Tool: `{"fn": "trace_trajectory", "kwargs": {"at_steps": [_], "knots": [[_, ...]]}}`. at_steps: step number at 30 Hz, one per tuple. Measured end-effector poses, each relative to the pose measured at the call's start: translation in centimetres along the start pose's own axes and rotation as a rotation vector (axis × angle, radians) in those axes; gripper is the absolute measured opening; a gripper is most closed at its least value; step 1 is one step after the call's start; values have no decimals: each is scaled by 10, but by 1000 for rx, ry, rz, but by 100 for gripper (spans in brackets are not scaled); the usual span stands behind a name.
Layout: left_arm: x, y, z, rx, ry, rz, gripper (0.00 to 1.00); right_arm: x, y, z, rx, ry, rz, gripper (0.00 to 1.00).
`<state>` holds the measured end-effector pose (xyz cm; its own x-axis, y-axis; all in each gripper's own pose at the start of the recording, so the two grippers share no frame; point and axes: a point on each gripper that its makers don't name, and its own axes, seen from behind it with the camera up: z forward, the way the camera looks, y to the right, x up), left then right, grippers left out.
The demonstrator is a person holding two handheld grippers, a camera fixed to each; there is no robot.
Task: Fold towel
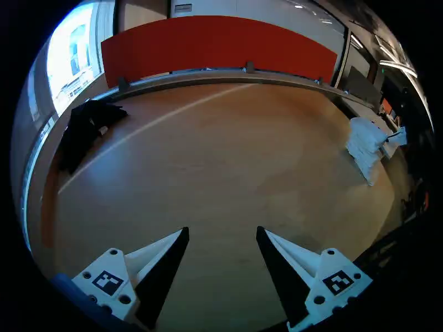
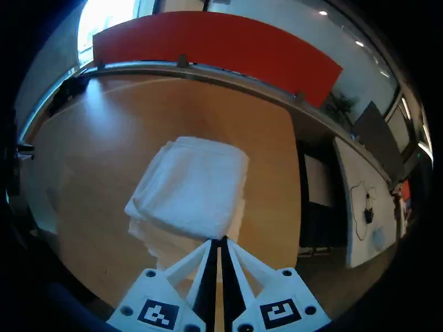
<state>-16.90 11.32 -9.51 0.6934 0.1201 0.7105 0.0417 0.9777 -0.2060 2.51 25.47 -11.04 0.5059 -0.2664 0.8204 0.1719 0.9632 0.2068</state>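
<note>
A stack of folded white towels [image 2: 194, 191] lies on the wooden table [image 2: 99, 144], near its right edge. My right gripper [image 2: 220, 242] is shut, its fingertips right at the near edge of the top towel; I see no cloth between the fingers. In the left gripper view the same towel stack [image 1: 365, 146] sits far off at the right side of the table [image 1: 221, 166]. My left gripper [image 1: 221, 232] is open and hangs over bare wood with nothing between its fingers.
A black cloth [image 1: 86, 130] lies at the table's far left corner. A red panel [image 1: 216, 44] stands along the back edge behind a metal rail. The table's right edge [image 2: 293, 182] drops to the floor, with a white desk [image 2: 365, 205] beyond.
</note>
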Motion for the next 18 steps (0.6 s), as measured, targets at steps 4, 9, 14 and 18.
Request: {"fn": "trace_trajectory", "kwargs": {"at_steps": [4, 9, 14, 18], "knots": [[-2, -2, -1, 4, -3, 1, 90, -12, 1, 7, -2, -16, 28, 4], [-5, -4, -3, 9, -8, 2, 90, -26, 1, 17, -2, -40, 55, 4], [-8, -5, -4, 14, -12, 7, 89, -38, -1, 27, -4, -61, 80, 4], [-9, -7, -6, 19, -14, 11, 90, -45, 0, 34, -10, -77, 103, 4]]}}
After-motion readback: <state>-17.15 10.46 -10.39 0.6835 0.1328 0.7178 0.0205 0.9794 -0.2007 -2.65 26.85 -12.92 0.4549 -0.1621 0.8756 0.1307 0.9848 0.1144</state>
